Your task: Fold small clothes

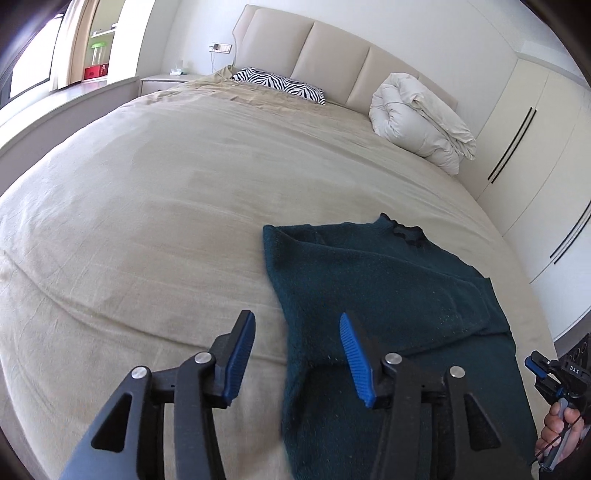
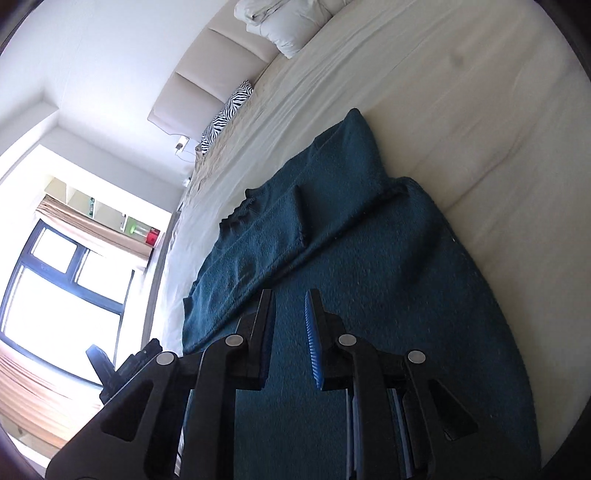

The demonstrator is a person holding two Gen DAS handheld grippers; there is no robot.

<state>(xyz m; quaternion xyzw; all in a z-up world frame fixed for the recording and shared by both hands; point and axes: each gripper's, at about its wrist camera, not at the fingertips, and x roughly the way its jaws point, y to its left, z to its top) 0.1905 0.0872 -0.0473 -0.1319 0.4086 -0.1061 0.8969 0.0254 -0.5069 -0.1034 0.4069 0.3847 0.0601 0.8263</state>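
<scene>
**Inspector A:** Left wrist view. The left gripper (image 1: 297,354) has its jaws well apart with nothing between them. It hangs above the bed (image 1: 147,206), over the left edge of the sweater (image 1: 388,288). The sweater lies flat near the foot of the bed, collar toward the headboard (image 1: 332,55), with a fold line showing across the body. At the lower right edge a hand (image 1: 557,434) holds the right gripper (image 1: 537,365); its jaw state cannot be judged from here.

**Inspector B:** Noted. Right wrist view. The right gripper (image 2: 290,325) shows its jaws close together, a narrow gap left, no cloth caught in it. The sweater (image 2: 369,258) fills the ground below it, one sleeve already laid over the chest. The pillow (image 2: 225,118) and duvet (image 2: 288,22) are well apart from the work.

**Inspector A:** Judgement on the step: both tools appear clear of the cloth, between folds. The likely next fold takes the hem up to the collar.

**Inspector B:** Recommendations. Open the right jaws before descending. Take the two hem corners level with each other, pinching all layers so the folded sleeve does not slip out. Lift low, carry both corners forward together, and lay edge to edge at the collar.

**Inspector A:** Risk: knit drags on the bedsheet (image 1: 110,295) and bunches if one side leads.
</scene>
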